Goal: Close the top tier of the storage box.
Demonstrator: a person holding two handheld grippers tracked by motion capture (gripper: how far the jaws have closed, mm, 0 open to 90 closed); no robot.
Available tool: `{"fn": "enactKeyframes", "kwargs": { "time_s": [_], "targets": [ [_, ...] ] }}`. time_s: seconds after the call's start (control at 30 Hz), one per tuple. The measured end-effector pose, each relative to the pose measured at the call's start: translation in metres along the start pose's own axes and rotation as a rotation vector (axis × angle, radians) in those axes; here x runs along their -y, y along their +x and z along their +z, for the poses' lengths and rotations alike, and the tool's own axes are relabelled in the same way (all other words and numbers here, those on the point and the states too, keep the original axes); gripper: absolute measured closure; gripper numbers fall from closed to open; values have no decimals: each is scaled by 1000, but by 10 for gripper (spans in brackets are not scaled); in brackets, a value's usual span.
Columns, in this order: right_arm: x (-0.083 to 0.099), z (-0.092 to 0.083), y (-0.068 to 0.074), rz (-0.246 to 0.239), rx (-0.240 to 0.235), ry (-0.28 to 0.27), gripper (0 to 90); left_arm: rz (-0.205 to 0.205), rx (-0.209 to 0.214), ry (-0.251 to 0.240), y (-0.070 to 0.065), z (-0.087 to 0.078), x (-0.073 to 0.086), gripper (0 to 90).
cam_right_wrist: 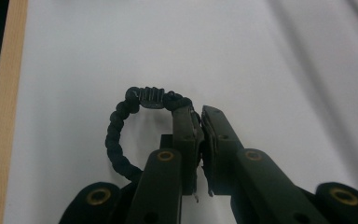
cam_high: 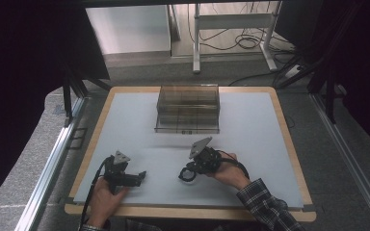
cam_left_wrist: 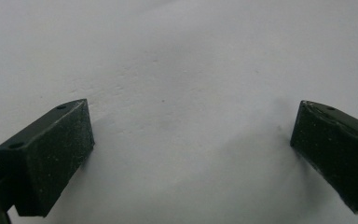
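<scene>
The right hand-held gripper has its jaws pressed together on a black braided bracelet, pinching the loop at one side near its knotted clasp; the rest of the loop curves away to the left of the jaws in the right gripper view and lies on the white worktop; in the high view this right hand-held gripper sits in the near middle of the worktop, held by a hand with a plaid sleeve, and the bracelet shows as a small dark ring at its tip. The left hand-held gripper stands wide, its two black pads far apart with bare white surface between them and nothing held; in the high view the left hand-held gripper rests low over the near left part of the worktop, well apart from the right one. Farther back, near the middle of the far edge, stands a clear plastic drawer box, well away from both grippers and from the bracelet.
</scene>
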State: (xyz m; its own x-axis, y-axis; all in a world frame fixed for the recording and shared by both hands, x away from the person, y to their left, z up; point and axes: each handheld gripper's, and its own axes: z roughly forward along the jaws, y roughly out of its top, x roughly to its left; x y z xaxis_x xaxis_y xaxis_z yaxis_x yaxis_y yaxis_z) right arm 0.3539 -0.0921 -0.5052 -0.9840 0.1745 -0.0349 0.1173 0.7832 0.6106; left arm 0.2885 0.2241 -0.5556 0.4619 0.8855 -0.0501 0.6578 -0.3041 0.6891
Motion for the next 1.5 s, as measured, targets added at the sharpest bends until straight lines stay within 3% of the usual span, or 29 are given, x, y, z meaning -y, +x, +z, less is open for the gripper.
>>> {"fn": "enactKeyframes", "kwargs": {
  "time_s": [1.5],
  "targets": [
    [-9,-26,-12,80,64,-95,842,-3,0,-2,0,0,0,0]
  ]
}}
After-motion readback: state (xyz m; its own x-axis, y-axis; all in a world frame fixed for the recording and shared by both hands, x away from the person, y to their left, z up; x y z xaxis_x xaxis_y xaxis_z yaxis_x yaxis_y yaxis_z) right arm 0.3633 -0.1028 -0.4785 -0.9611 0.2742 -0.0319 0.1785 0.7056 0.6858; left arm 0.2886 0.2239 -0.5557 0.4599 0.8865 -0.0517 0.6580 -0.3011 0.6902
